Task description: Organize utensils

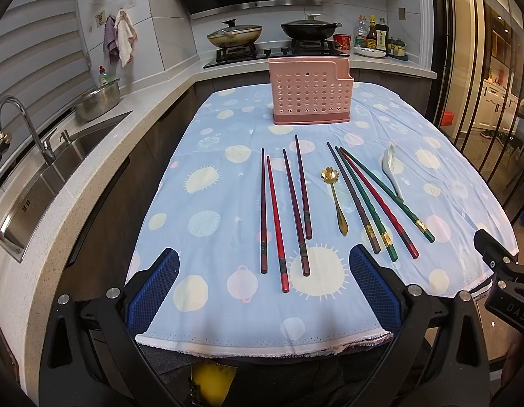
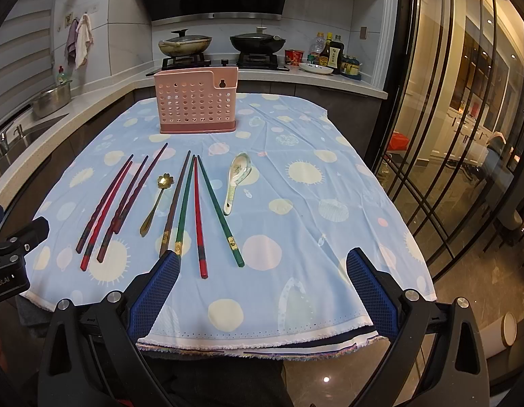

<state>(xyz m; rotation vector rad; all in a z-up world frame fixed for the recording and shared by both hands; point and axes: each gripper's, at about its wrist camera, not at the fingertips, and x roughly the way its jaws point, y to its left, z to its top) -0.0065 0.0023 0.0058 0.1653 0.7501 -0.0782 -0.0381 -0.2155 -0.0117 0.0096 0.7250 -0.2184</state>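
A pink perforated utensil holder (image 1: 309, 93) (image 2: 197, 101) stands upright at the far middle of the table. Several chopsticks lie in front of it: a dark red group (image 1: 285, 210) (image 2: 116, 203) on the left and a brown, green and red group (image 1: 374, 200) (image 2: 194, 207) to the right. A gold flower spoon (image 1: 336, 200) (image 2: 157, 200) lies between the groups. A white ceramic spoon (image 1: 392, 169) (image 2: 236, 179) lies furthest right. My left gripper (image 1: 263, 278) is open and empty above the table's near edge. My right gripper (image 2: 262, 278) is open and empty, near the chopstick ends.
The table carries a blue cloth with pale circles (image 1: 211, 186) (image 2: 313, 220). A counter with a sink (image 1: 58, 169) runs along the left. A stove with two pans (image 1: 272, 39) is behind the table. Glass doors (image 2: 465, 135) stand on the right.
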